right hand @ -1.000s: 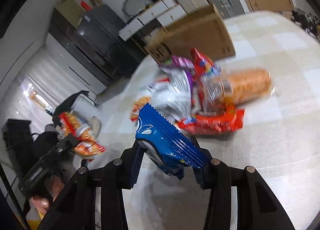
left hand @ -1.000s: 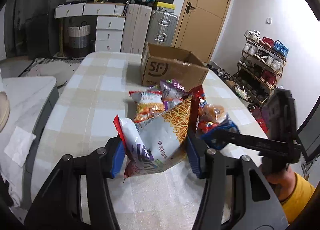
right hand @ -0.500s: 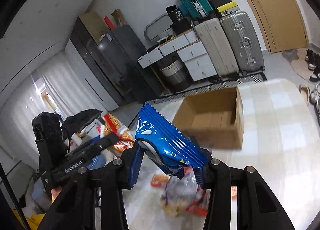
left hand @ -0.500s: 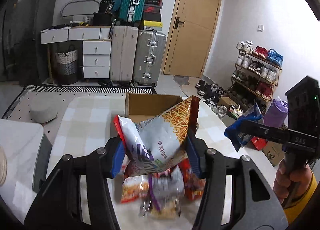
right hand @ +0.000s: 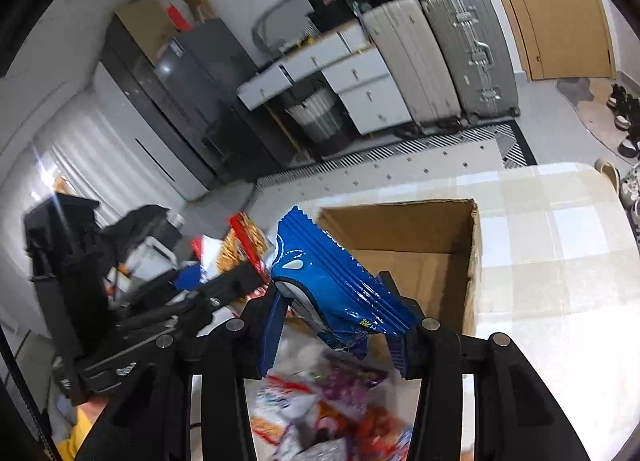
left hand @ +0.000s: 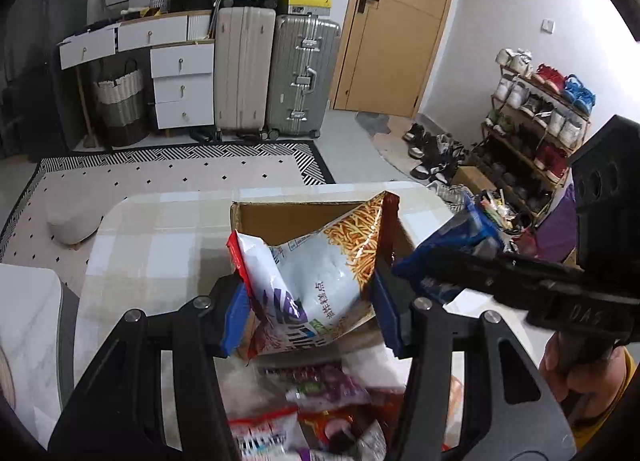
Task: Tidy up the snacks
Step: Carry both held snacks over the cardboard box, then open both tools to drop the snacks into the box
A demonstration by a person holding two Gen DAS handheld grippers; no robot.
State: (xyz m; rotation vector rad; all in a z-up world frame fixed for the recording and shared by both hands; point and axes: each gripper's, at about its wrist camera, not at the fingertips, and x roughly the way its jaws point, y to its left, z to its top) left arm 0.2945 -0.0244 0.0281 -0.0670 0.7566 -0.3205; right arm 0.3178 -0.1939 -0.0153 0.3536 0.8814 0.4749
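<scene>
Suitcases (left hand: 276, 73), white drawers (left hand: 182, 77) and a wooden door (left hand: 400, 25) line the far side of the room, with a shoe rack (left hand: 536, 117) at the right. Nearer lies the worktop (left hand: 160, 237), covered in a pale checked cloth. On it stands an open cardboard box (right hand: 472, 261), its inside bare where it shows. At the near edge of the worktop, just before the box, lies a blurred heap of snack packets (left hand: 320, 401). Held above that heap, the left gripper (left hand: 308, 301) has its jaws clamped on a white and orange fries bag (left hand: 320, 261), which hangs in front of the box's near wall. To its right, the right gripper (right hand: 336, 325) has its jaws closed on a blue packet (right hand: 332, 281), held over the near left corner of the box. A hand (left hand: 576, 365) grips that gripper's handle at the far right.
</scene>
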